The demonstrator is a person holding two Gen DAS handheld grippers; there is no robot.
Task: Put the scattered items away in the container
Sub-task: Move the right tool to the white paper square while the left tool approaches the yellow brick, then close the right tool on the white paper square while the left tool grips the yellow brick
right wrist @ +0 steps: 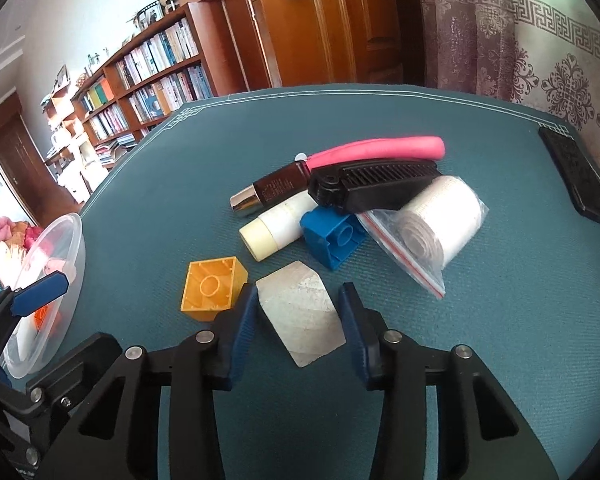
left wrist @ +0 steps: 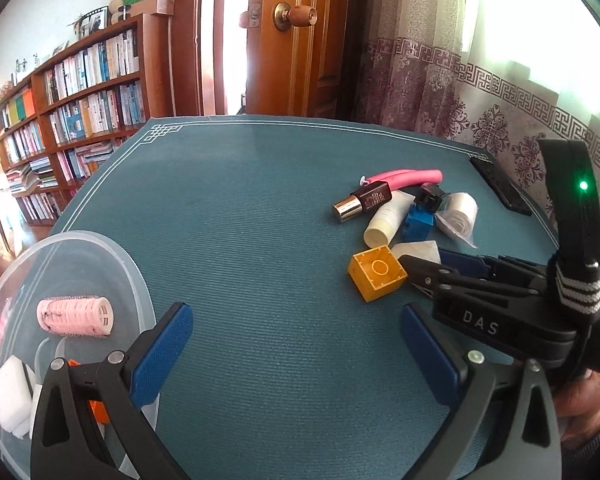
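Observation:
My right gripper [right wrist: 299, 290] is shut on a white block [right wrist: 300, 320] that rests on the teal mat; its blue pads press both sides. Just left of it lies a yellow brick [right wrist: 212, 284]. Beyond sit a blue brick [right wrist: 332, 240], a cream tube [right wrist: 276, 228], a brown bottle [right wrist: 268, 192], a black comb [right wrist: 372, 184], a pink foam tube [right wrist: 380, 148] and a bagged white roll [right wrist: 436, 224]. My left gripper [left wrist: 296, 344] stands open and empty beside the clear container [left wrist: 112, 248], which holds a pink roller [left wrist: 74, 316] and white pieces.
A black flat device [right wrist: 576, 176] lies at the mat's far right edge. Bookshelves [left wrist: 80, 92] stand to the left, and behind the table are a wooden door [left wrist: 296, 40] and a patterned curtain [left wrist: 480, 112]. A hand [left wrist: 584, 400] holds the right gripper's handle.

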